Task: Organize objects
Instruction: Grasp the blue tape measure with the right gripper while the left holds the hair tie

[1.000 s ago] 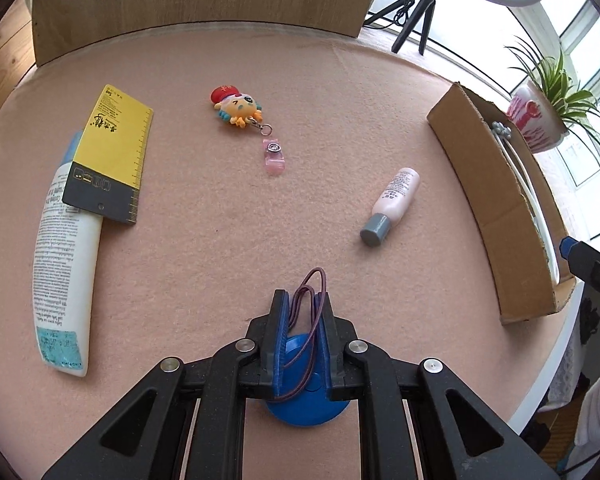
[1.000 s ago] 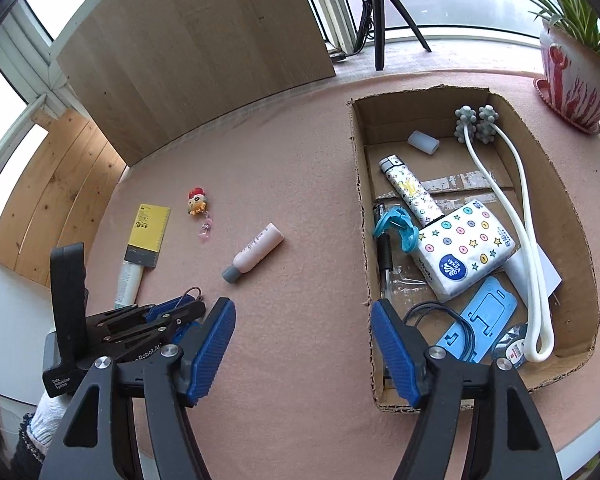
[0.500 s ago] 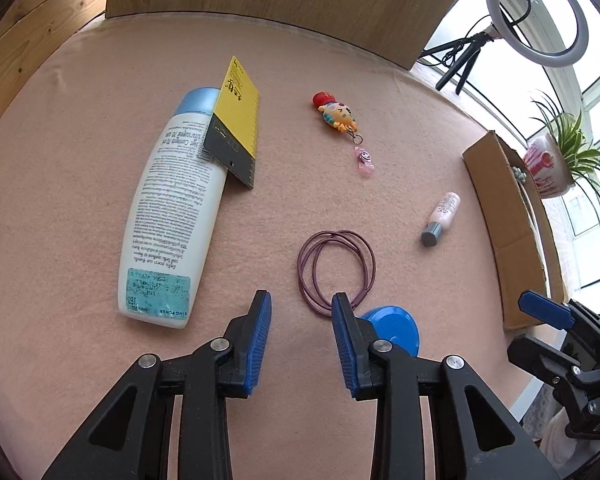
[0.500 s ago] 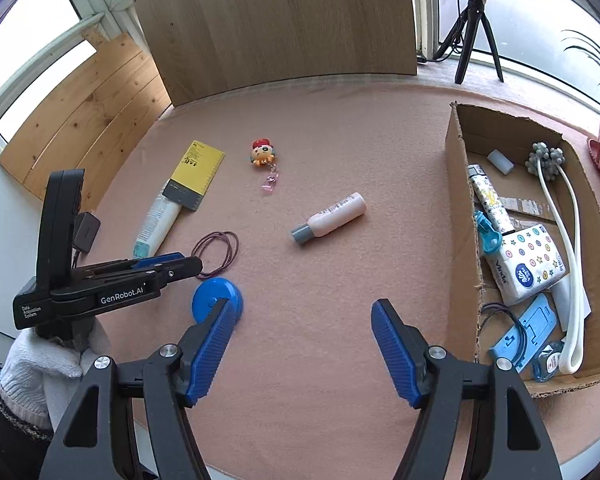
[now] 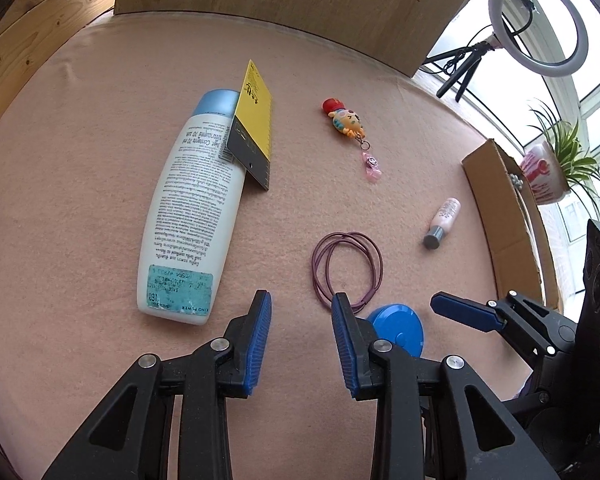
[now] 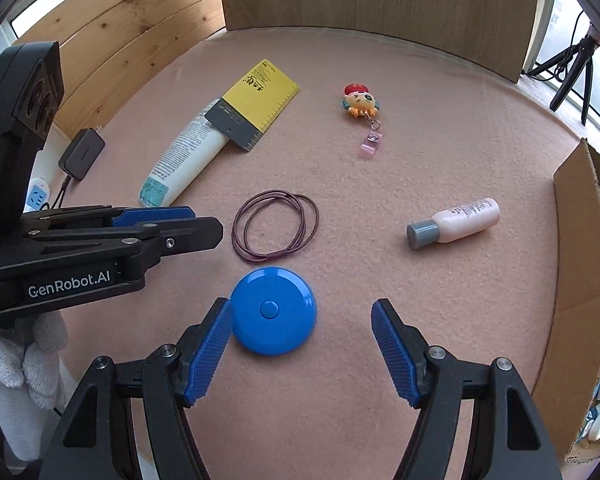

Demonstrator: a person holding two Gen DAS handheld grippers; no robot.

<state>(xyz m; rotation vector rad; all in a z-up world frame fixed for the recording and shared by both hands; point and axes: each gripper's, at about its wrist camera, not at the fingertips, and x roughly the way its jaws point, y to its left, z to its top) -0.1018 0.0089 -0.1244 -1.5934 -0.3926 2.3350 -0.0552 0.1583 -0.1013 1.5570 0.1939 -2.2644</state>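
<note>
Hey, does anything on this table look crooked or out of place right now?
The yellow card lies askew, one end propped on the white lotion bottle rather than flat on the pink cloth. Nothing looks spilled or damaged.

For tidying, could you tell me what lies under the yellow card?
The yellow card rests tilted on the white bottle, covering its blue-capped end; whatever else is beneath is hidden.

The hair ties (image 6: 275,225) lie just behind the round case (image 6: 274,311) — the small bottle (image 6: 454,222) well to their right.
</note>
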